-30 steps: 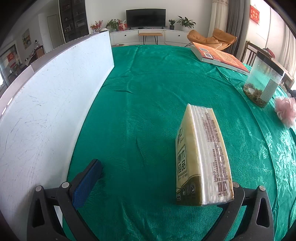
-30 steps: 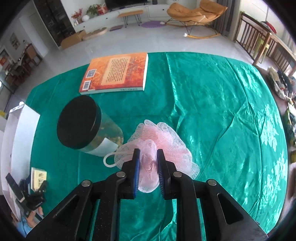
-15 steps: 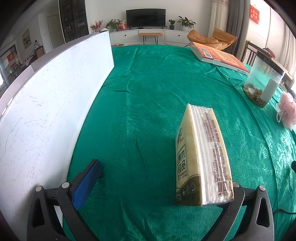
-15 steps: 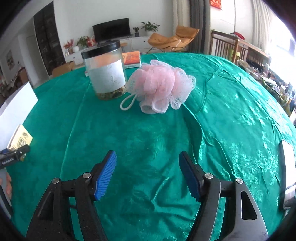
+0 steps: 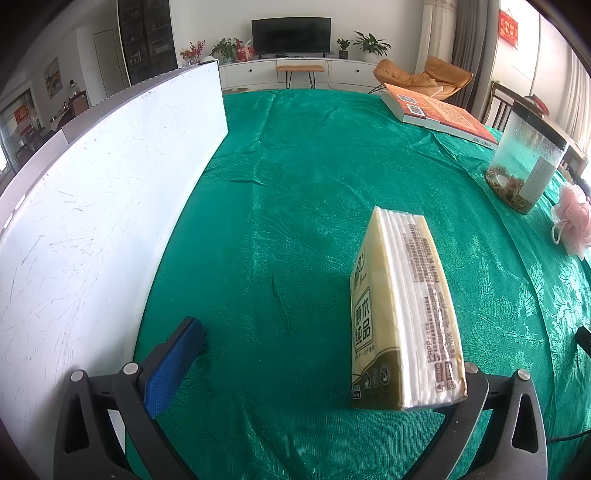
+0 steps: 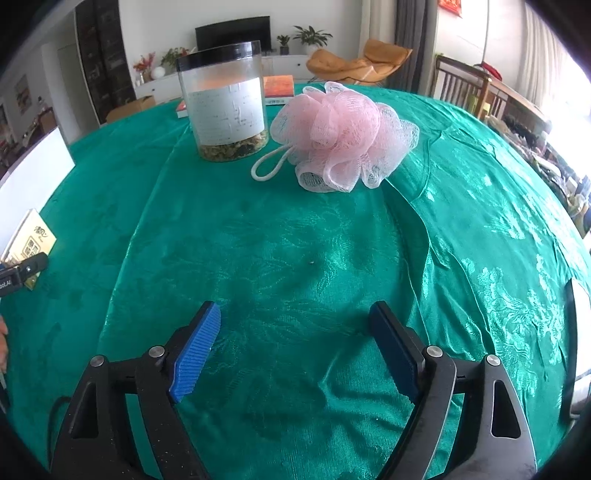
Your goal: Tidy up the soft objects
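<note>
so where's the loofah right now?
The loofah lies on the green tablecloth ahead of the open right gripper, just right of the jar; the left wrist view shows it at the far right edge.

A bright living room lies beyond the green tablecloth (image 5: 314, 184): a dark television (image 5: 291, 36) on a white wall above a long white cabinet (image 5: 295, 72), flanked by potted plants (image 5: 369, 44). An orange lounge chair (image 5: 424, 77) sits near grey curtains (image 5: 465, 48), with daylight from the right and dark shelving (image 5: 146, 40) at left.
</note>
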Demonstrator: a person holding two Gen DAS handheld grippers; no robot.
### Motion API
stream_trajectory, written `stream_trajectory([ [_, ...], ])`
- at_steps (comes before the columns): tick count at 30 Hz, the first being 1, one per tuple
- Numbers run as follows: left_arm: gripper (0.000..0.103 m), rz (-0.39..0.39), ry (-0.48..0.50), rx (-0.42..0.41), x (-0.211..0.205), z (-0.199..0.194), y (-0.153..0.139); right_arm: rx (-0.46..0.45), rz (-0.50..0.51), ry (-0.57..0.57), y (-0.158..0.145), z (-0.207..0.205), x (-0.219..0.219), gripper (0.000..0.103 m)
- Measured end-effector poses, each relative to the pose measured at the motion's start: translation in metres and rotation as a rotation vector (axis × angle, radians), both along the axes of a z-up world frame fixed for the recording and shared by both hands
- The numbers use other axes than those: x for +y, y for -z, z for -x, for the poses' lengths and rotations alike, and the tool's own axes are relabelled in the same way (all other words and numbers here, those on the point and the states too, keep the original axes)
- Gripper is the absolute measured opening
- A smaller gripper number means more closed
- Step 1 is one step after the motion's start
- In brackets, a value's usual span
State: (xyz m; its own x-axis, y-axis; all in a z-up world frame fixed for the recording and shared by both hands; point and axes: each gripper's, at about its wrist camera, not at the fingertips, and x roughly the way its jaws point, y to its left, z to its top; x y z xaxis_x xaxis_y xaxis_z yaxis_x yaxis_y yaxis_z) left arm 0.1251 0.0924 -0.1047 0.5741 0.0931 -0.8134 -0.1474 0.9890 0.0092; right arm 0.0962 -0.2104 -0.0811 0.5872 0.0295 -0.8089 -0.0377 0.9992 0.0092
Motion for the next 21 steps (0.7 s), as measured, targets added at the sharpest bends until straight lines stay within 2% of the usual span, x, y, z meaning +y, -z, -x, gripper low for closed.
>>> stream_trajectory([
  [21, 0.103, 0.000, 0.000, 0.000, 0.0000, -0.0003, 0.0005, 0.001, -0.001, -0.001, 0.0012, -0.0007, -0.0003, 0.086],
])
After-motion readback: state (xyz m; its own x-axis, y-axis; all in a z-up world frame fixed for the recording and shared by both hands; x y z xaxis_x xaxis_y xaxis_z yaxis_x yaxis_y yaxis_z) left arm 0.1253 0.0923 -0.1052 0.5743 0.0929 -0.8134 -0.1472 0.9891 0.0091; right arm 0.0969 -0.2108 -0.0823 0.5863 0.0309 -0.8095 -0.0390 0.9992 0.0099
